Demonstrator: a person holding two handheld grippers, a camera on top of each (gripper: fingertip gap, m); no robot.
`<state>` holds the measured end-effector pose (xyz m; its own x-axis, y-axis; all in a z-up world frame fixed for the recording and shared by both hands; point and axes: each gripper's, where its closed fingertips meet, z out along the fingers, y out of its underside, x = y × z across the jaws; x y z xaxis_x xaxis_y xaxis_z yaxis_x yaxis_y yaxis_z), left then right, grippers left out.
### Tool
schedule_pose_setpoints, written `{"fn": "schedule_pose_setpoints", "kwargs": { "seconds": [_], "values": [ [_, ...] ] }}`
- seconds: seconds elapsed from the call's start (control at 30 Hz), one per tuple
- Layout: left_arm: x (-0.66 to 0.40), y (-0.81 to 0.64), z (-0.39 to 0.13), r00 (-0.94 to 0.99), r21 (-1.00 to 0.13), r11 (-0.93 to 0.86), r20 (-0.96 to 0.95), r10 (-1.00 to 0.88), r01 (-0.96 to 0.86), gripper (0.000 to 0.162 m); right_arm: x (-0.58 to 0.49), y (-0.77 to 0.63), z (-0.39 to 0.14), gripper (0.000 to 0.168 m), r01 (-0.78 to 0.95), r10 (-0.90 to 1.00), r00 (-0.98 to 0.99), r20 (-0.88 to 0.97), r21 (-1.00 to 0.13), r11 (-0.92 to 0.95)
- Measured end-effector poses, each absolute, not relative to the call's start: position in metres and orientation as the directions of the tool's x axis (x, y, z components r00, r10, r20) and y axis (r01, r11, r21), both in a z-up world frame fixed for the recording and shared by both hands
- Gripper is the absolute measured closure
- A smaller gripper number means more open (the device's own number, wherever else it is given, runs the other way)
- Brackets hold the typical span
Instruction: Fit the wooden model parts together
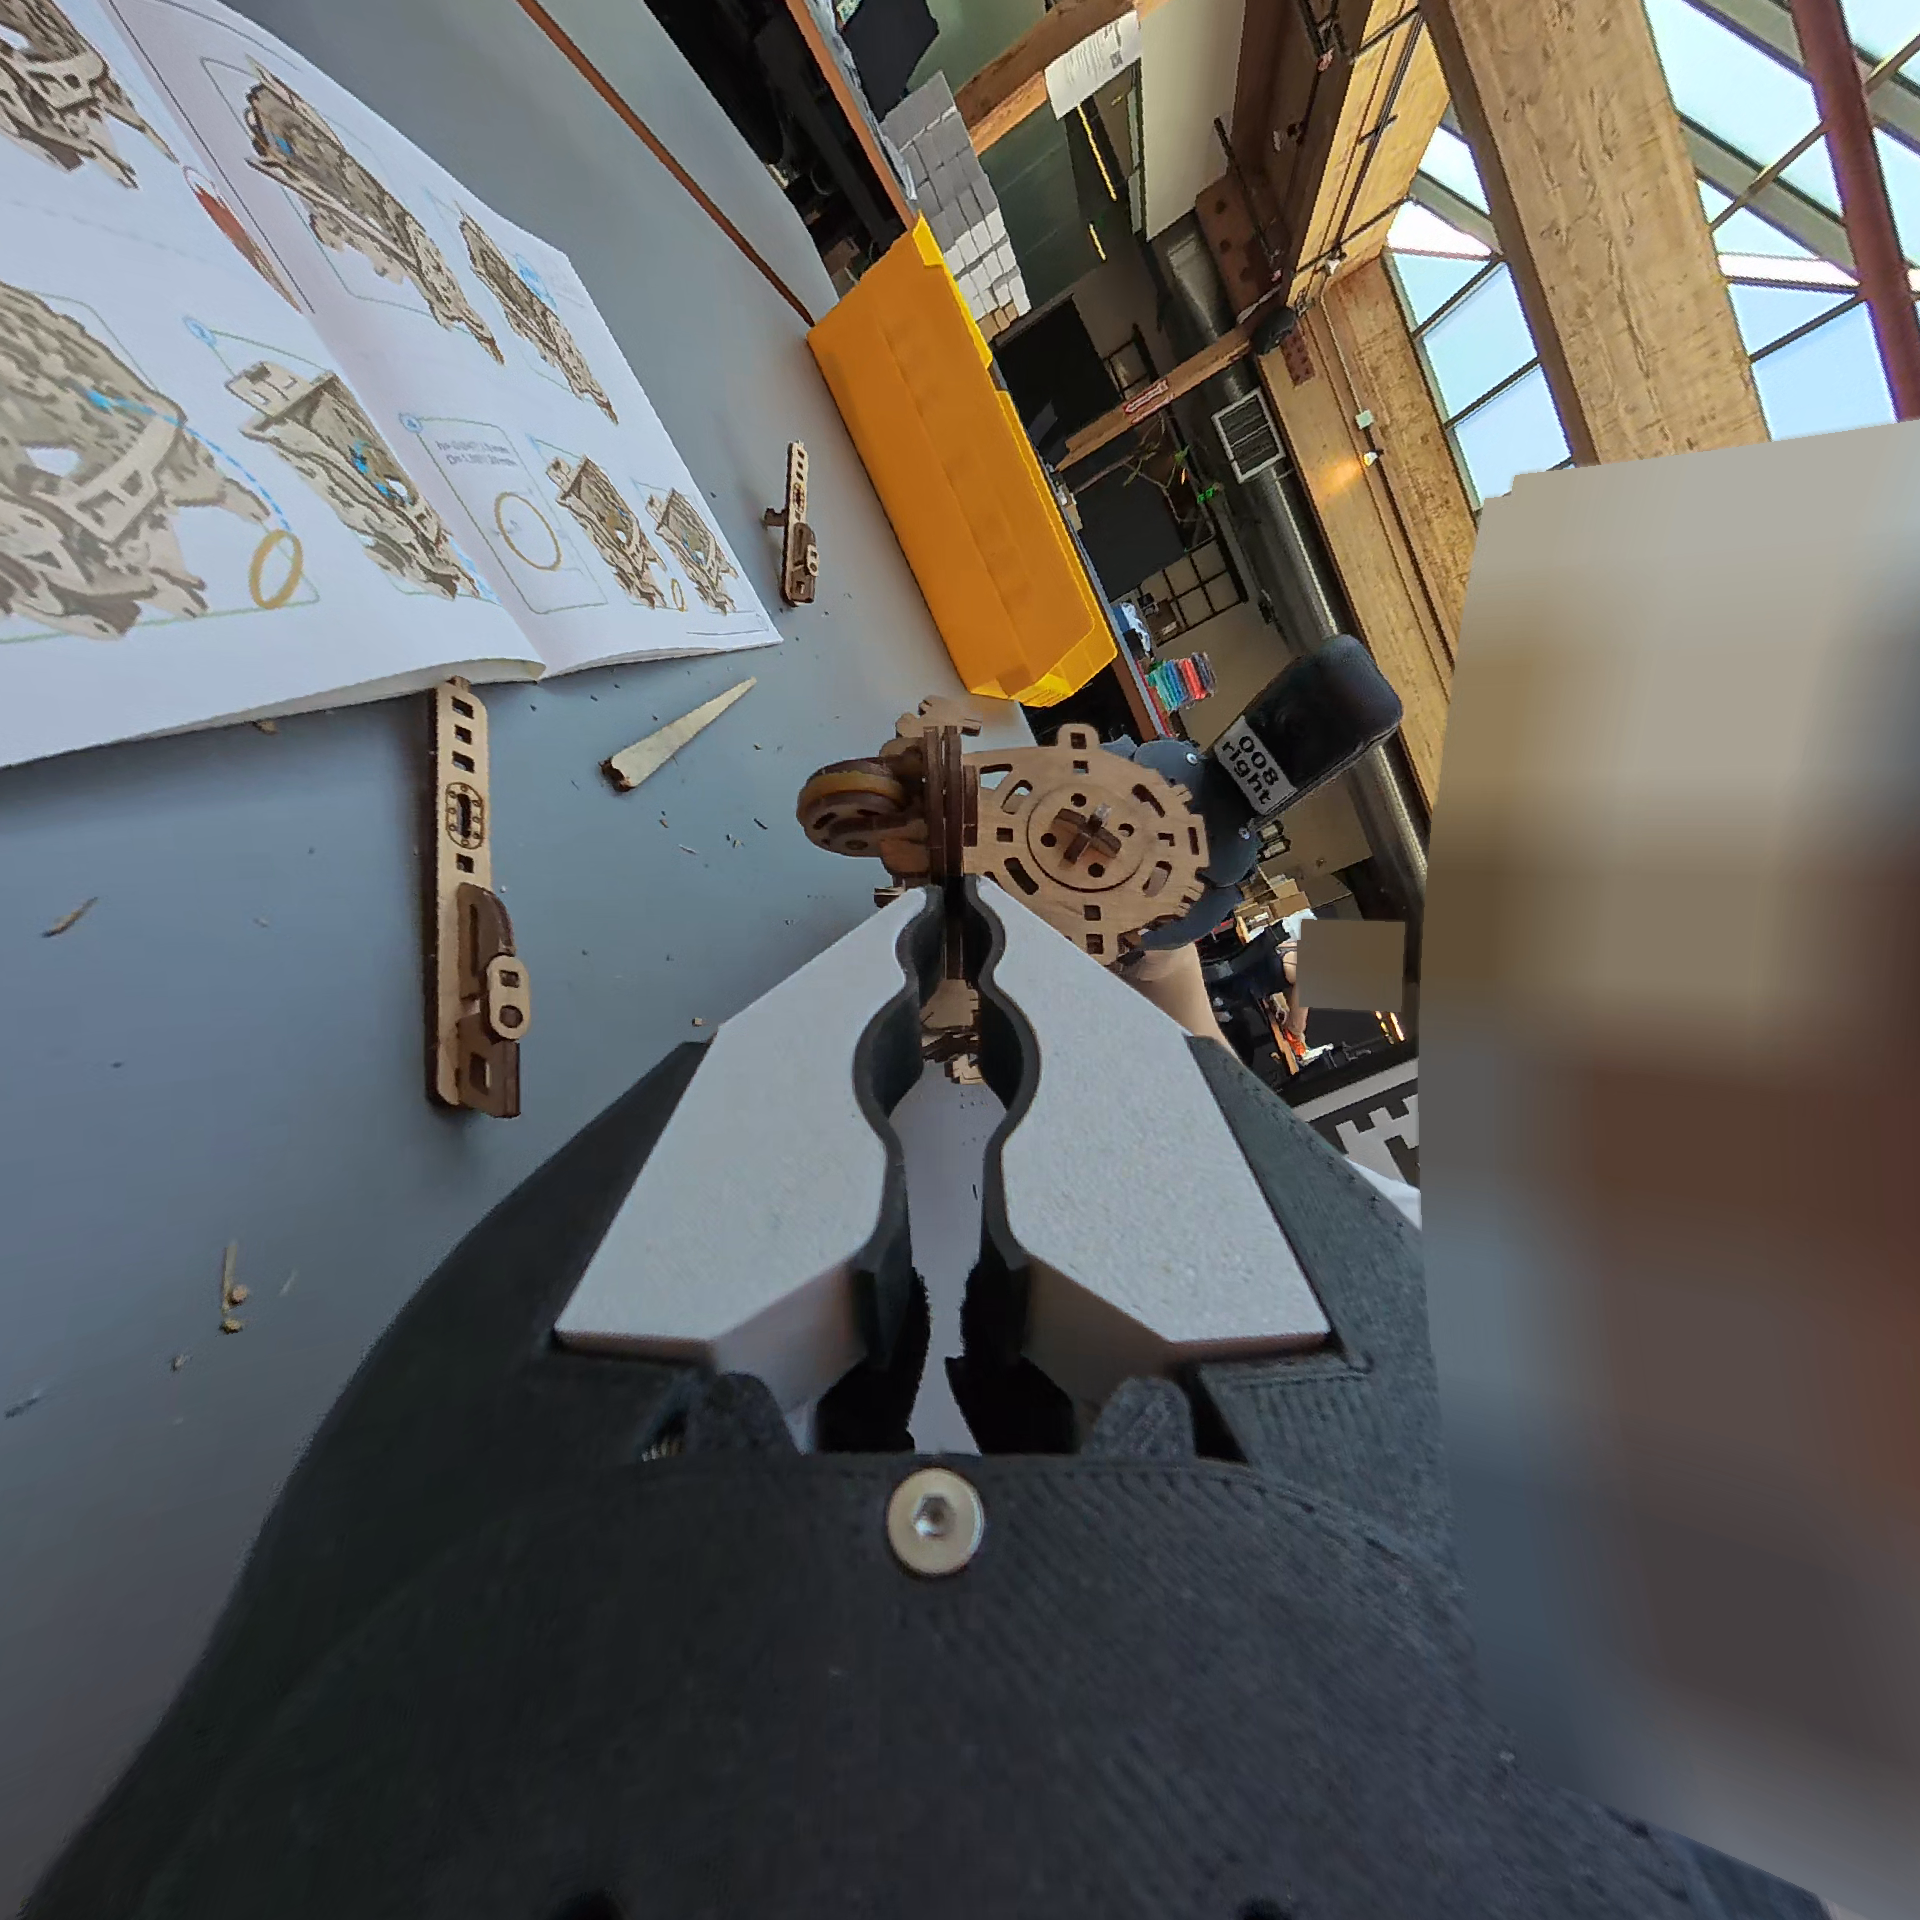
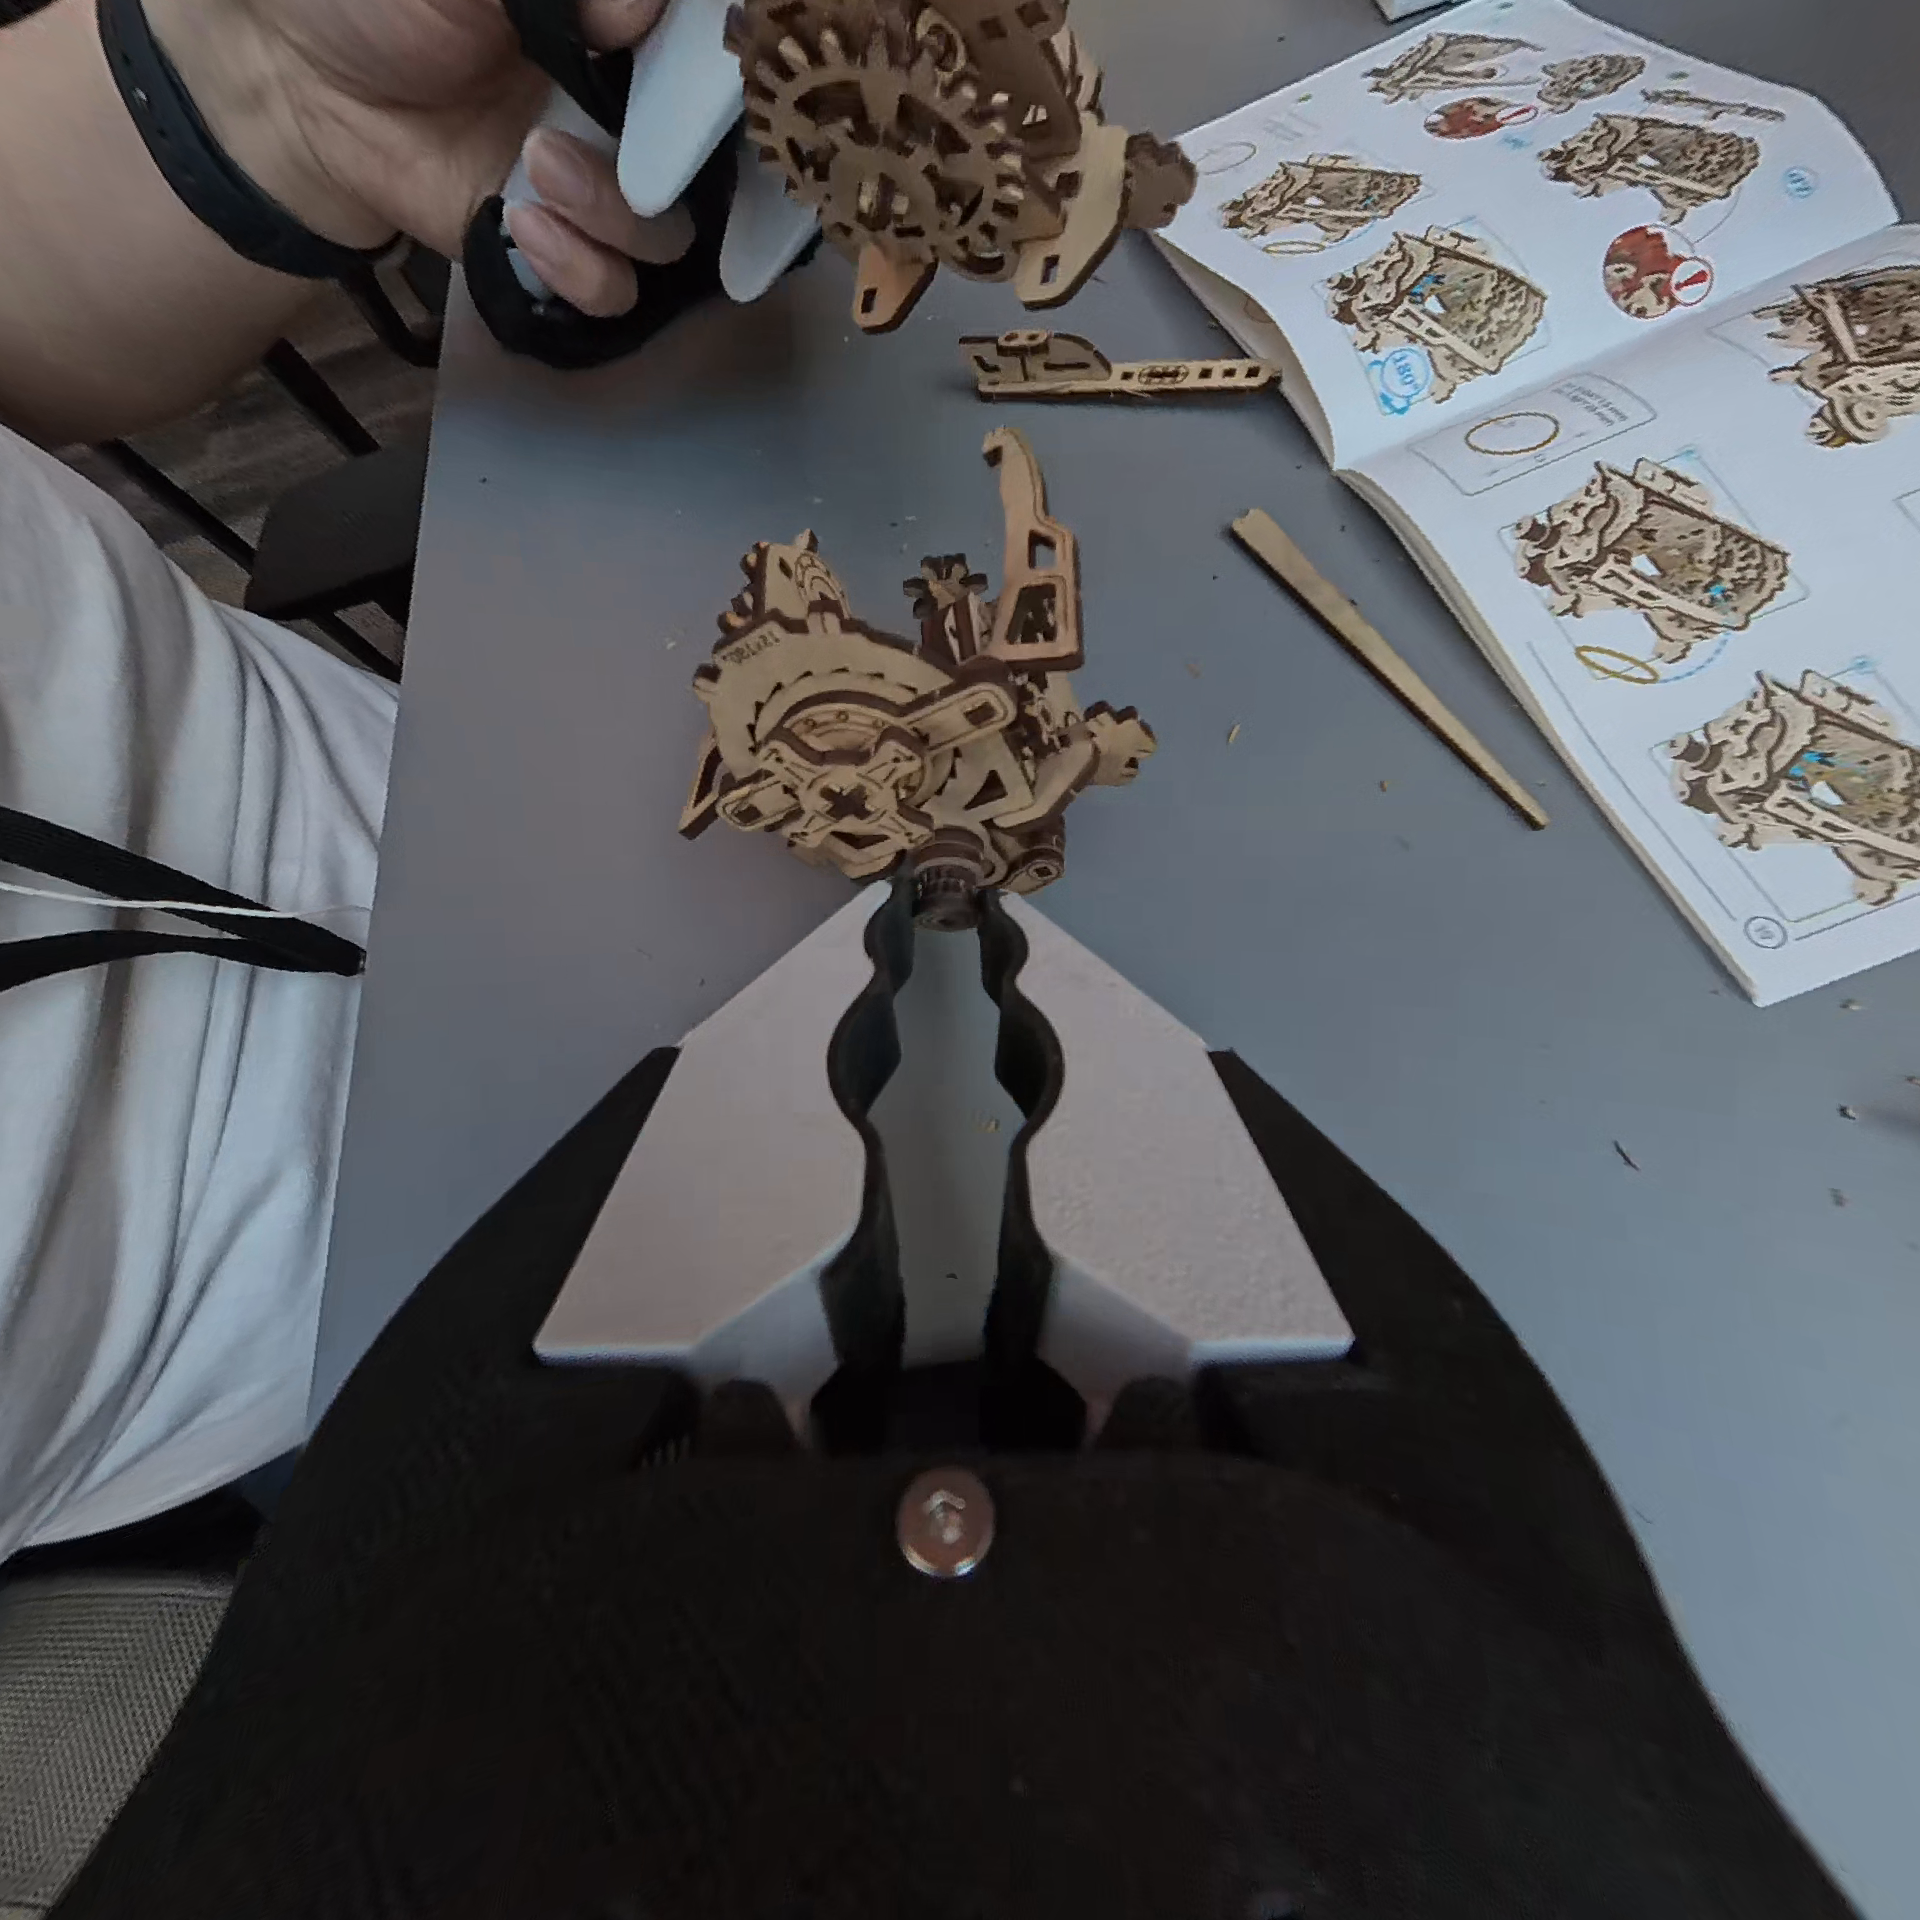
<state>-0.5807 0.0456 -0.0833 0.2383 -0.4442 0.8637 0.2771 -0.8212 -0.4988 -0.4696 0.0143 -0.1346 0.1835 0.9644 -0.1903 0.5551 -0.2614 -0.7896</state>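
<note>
My left gripper (image 1: 951, 904) is shut on a wooden gear assembly (image 1: 940, 790), seen edge-on above the table. In the right wrist view the same assembly (image 2: 914, 135) shows its large gears, held up at the top by the left gripper (image 2: 743, 182) in a person's hand. My right gripper (image 2: 945, 904) is shut on a small hub at the bottom of a second wooden assembly (image 2: 894, 727) with a crank arm. That assembly also shows in the left wrist view as a round slotted disc (image 1: 1091, 831), close beside the left one. The two assemblies are apart.
On the grey table (image 2: 623, 468) lie an open instruction booklet (image 2: 1558, 416), a slotted wooden bar (image 2: 1112, 369), a thin wooden wedge (image 2: 1382, 665) and a smaller slotted piece (image 1: 798, 530). A yellow bin (image 1: 956, 468) stands at the far edge. A person's white-shirted torso (image 2: 156, 935) is at the left. One gripper's finger ends stand about 15 cm off the other's. The slotted wooden bar (image 2: 1112, 369) is closer to my left gripper, around 8 cm from its tips; the right tips are 15 cm off. Look for it in the left wrist view (image 1: 478, 881) too.
</note>
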Motion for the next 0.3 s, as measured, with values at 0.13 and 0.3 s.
{"fn": "schedule_pose_setpoints", "kwargs": {
  "seconds": [0.13, 0.3],
  "values": [
    [-0.58, 0.046, -0.078, 0.194, -0.483, -0.821, 0.875, -0.443, 0.305, 0.162, -0.47, 0.015, -0.114, 0.157, 0.405, 0.916, 0.187, -0.356, -0.821, -0.402],
    [-0.579, 0.047, -0.065, 0.094, -0.428, -0.825, 0.9, -0.425, 0.37, 0.162, -0.472, 0.007, -0.084, 0.157, 0.197, 0.844, 0.1, -0.527, -0.821, -0.536]
  ]
}}
